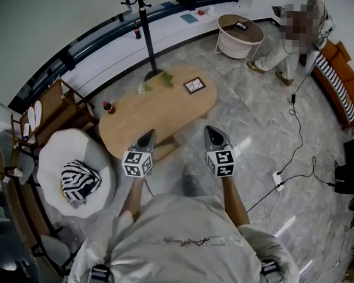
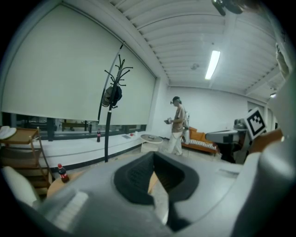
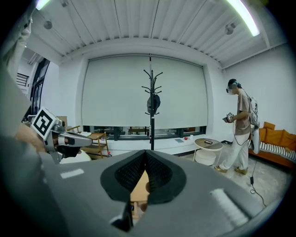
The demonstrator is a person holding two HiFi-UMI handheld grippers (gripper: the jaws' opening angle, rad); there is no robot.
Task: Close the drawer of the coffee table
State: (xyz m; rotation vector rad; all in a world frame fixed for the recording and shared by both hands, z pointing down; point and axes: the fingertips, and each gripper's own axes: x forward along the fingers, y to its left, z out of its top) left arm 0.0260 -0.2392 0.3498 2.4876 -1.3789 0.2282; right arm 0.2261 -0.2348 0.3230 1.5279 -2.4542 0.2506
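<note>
Both left tongs (image 1: 150, 133) and right tongs (image 1: 208, 129) sit pressed together, empty, near the coffee table (image 1: 161, 108).

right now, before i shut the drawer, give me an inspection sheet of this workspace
surface: oval wooden table
job's things: drawer seems to stick out under the table's near edge
clutter: bottle, marker tile and small plant on the table
grippers: left tongs and right tongs both shut, empty, either side of the drawer
cables: cord and power strip on the floor at right
surroundings: coat stand, armchair, side table, sofa, person
</note>
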